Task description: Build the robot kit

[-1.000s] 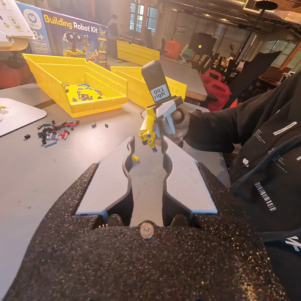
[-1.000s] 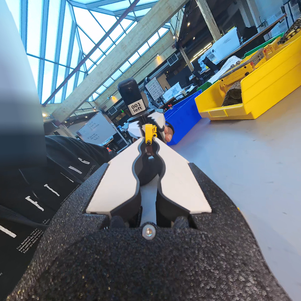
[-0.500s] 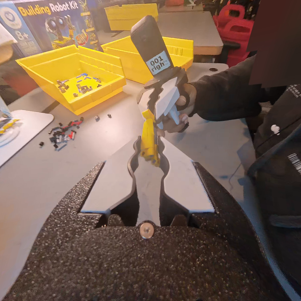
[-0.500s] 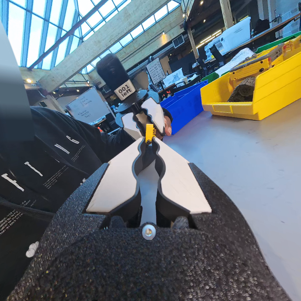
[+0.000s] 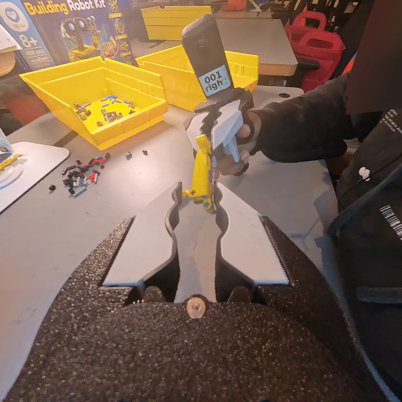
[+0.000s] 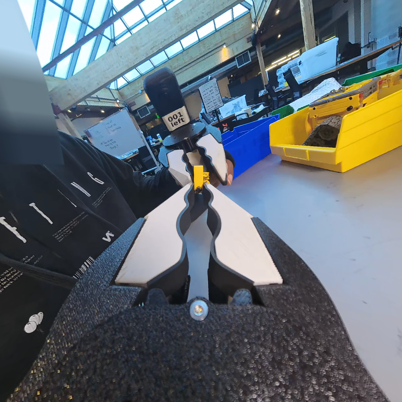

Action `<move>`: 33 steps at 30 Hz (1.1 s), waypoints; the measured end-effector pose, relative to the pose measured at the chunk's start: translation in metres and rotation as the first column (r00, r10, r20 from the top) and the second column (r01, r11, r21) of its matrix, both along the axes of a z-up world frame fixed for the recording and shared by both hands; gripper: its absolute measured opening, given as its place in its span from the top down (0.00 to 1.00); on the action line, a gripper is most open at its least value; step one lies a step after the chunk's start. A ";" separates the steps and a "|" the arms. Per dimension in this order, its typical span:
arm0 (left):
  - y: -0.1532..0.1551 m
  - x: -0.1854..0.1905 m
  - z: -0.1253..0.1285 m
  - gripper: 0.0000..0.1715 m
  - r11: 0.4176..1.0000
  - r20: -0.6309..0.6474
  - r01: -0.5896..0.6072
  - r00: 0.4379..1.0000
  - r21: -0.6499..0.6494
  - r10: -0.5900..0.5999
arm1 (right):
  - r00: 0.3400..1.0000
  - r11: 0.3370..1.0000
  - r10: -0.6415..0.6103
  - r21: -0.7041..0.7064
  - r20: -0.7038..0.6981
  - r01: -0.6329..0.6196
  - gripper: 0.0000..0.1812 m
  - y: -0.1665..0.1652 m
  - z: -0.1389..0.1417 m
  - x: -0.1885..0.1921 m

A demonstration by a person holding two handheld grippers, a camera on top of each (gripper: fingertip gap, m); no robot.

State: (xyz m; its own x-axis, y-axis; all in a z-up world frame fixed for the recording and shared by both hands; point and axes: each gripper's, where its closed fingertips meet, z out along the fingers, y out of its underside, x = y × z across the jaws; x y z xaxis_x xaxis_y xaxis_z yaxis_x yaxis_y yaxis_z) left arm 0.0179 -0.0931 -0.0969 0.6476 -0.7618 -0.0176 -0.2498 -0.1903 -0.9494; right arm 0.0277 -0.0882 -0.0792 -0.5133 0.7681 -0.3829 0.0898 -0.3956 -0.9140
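Note:
My right gripper (image 6: 199,188) is shut on one end of a long yellow brick assembly (image 6: 198,176). In the left wrist view the right gripper (image 5: 210,152) points down over the grey table (image 5: 65,228), and the yellow assembly (image 5: 201,174) hangs from it. The assembly's lower end, with small blue pins, sits between the tips of my left gripper (image 5: 196,189), close against the right-hand finger. The left gripper is open and grips nothing. In the right wrist view the left gripper (image 6: 195,171) faces me with its fingers spread around the assembly's far end.
A yellow bin (image 5: 134,121) holds small parts, with a second yellow bin (image 5: 174,91) and a kit box (image 5: 71,28) behind. Loose small parts (image 5: 82,171) lie left, near a white mat (image 5: 32,161). A person's dark sleeve (image 5: 304,130) is right. A yellow bin (image 6: 348,156) and blue bin (image 6: 245,139) stand opposite. My left and right fingertips are right by each other.
The right gripper has brought the yellow assembly down from above the table until its lower end is between the left fingertips. The left fingers narrowed, then spread slightly again.

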 end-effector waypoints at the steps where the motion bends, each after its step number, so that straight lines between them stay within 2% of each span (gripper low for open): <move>1: -0.001 0.000 0.001 0.84 1.000 0.010 0.004 1.000 -0.003 -0.004 | 1.000 1.000 -0.003 -0.002 -0.012 0.003 0.96 0.001 0.002 0.001; 4: -0.008 0.002 0.006 0.84 0.995 0.146 0.069 0.988 -0.077 -0.058 | 0.999 1.000 -0.008 0.001 -0.049 0.008 0.96 0.002 0.008 0.003; 8: -0.012 0.002 0.019 0.89 0.980 0.334 0.145 0.938 -0.139 -0.092 | 0.997 0.999 -0.014 0.030 -0.082 0.016 0.96 0.001 0.010 0.006; 12: -0.009 0.004 0.020 0.91 0.985 0.320 0.118 0.944 -0.124 -0.073 | 0.997 0.997 -0.015 0.078 -0.081 0.022 0.96 -0.003 0.006 0.004; 16: -0.007 0.004 0.018 0.91 0.993 0.251 0.083 0.966 -0.081 -0.060 | 0.996 0.995 -0.022 0.094 -0.083 0.030 0.96 -0.004 0.005 0.003; 20: -0.007 0.003 0.019 0.92 0.999 0.145 0.040 0.989 -0.004 -0.039 | 0.996 0.996 -0.025 0.087 -0.083 0.032 0.96 -0.003 0.006 0.003; 25: -0.006 0.003 0.023 0.91 0.999 0.114 0.017 0.993 0.045 -0.022 | 0.996 0.998 -0.019 0.054 -0.086 0.023 0.96 -0.003 0.007 0.003; 28: -0.006 0.002 0.027 0.93 0.997 0.119 0.000 0.993 0.082 -0.009 | 0.996 0.999 -0.014 0.032 -0.089 0.017 0.96 -0.002 0.008 0.003; 29: -0.006 0.001 0.028 0.89 0.997 0.128 0.001 0.992 0.082 -0.011 | 0.995 0.999 -0.016 0.032 -0.094 0.019 0.96 -0.002 0.009 0.004; 31: -0.007 -0.001 0.027 0.83 0.999 0.171 0.014 0.985 0.044 -0.022 | 0.994 0.999 -0.025 0.038 -0.105 0.029 0.96 0.000 0.010 0.005; 33: -0.007 -0.004 0.026 0.84 1.000 0.222 0.029 0.975 -0.005 -0.027 | 0.992 0.999 -0.032 0.032 -0.121 0.036 0.96 0.002 0.013 0.006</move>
